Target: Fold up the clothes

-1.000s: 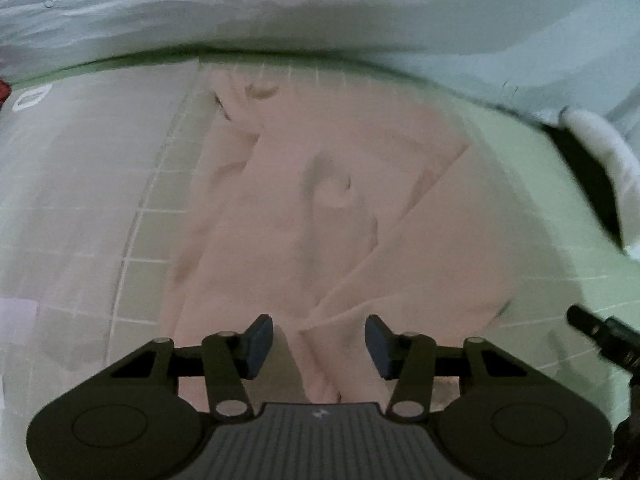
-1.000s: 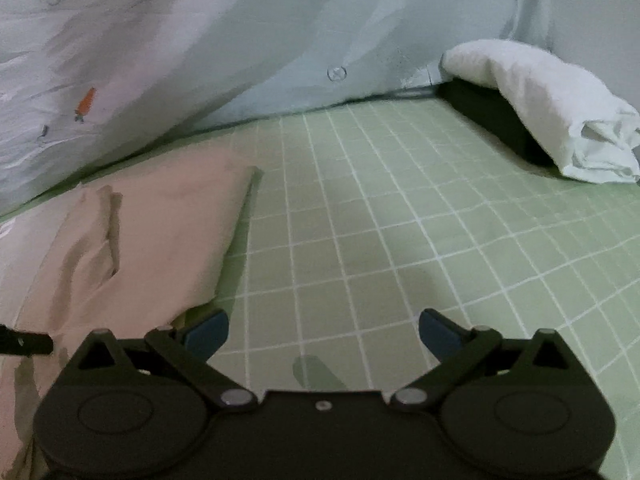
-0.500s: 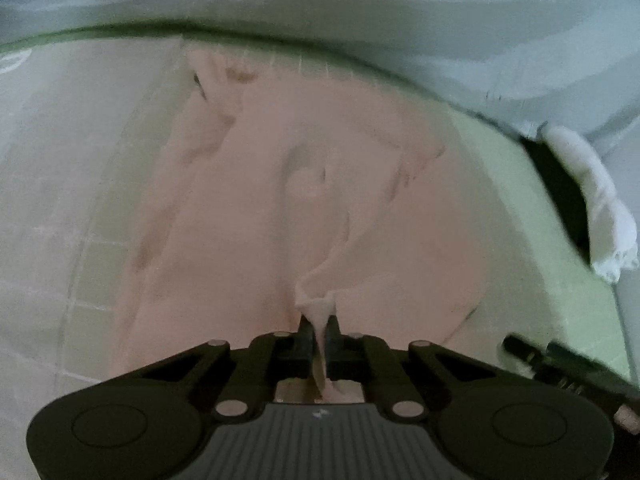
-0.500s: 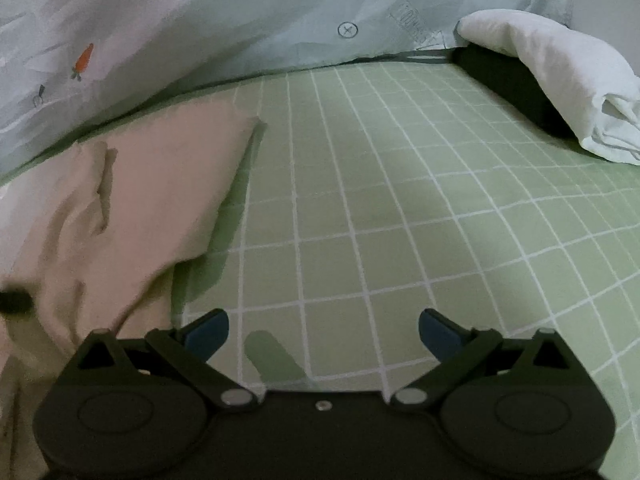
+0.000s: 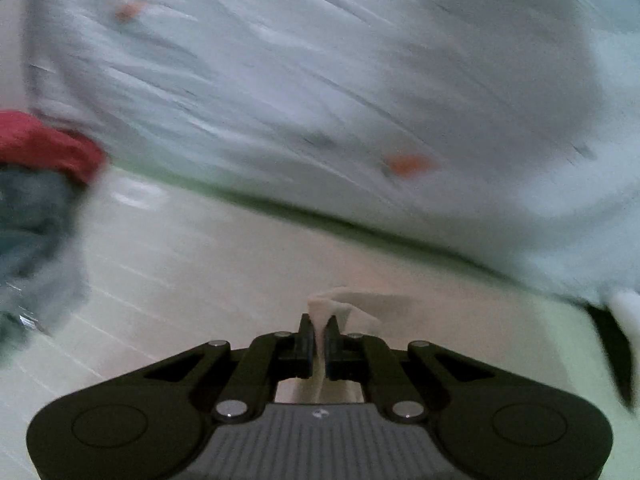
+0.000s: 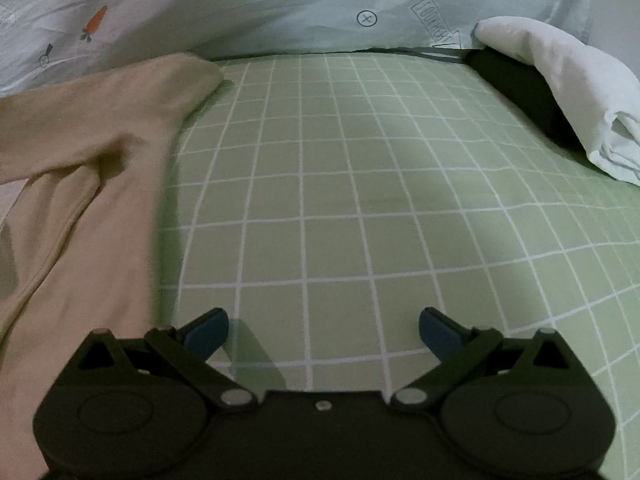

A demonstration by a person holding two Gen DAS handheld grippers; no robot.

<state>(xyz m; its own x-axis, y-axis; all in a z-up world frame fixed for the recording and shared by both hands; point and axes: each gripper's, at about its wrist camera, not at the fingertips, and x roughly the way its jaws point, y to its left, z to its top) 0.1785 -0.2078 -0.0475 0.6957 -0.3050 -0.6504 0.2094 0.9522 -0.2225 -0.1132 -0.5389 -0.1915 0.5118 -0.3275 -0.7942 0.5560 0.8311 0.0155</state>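
A pale pink garment [image 6: 76, 168] lies spread on the green checked bed sheet [image 6: 360, 200], filling the left of the right wrist view. My left gripper [image 5: 318, 334] is shut on a bunched fold of that pink garment [image 5: 340, 306], lifted off the bed; the left wrist view is blurred by motion. My right gripper [image 6: 323, 326] hangs open just over the bare sheet, to the right of the garment's edge, with nothing between its blue pads.
A light blue quilt [image 6: 280, 4] with carrot prints rises along the back. A folded white cloth [image 6: 560, 92] rests on a dark item [image 6: 516, 84] at the right. Red and grey-blue clothes [image 5: 36, 184] are piled at the left of the left wrist view.
My left gripper closed on a fold of the pink garment, then lifted it and swung towards the quilt. My right gripper stayed open and hardly moved.
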